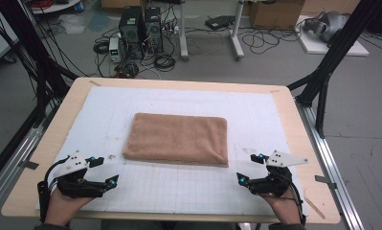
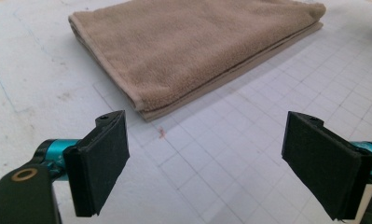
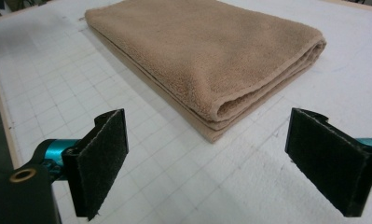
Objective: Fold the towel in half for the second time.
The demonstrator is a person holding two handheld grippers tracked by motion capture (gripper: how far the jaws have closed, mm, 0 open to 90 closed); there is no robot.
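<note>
A folded tan towel [image 1: 178,139] lies flat in the middle of the white gridded surface [image 1: 179,191], its long axis running left to right across the person's front. Both grippers sit on the near side of it, well apart from each other. The left gripper [image 1: 104,171] is off the towel's near-left corner, and the right gripper [image 1: 250,168] is off its near-right corner. Each has its fingers released and spread wide, grasping nothing.

In the left gripper view the towel [image 2: 193,46] lies ahead of the fingers [image 2: 99,163], its nearest corner just beyond them. In the right gripper view the rolled fold of the towel [image 3: 211,56] faces the fingers [image 3: 99,163] at a similar gap. Neither hand looks clearly nearer, so each would likely take its own corner.
</note>
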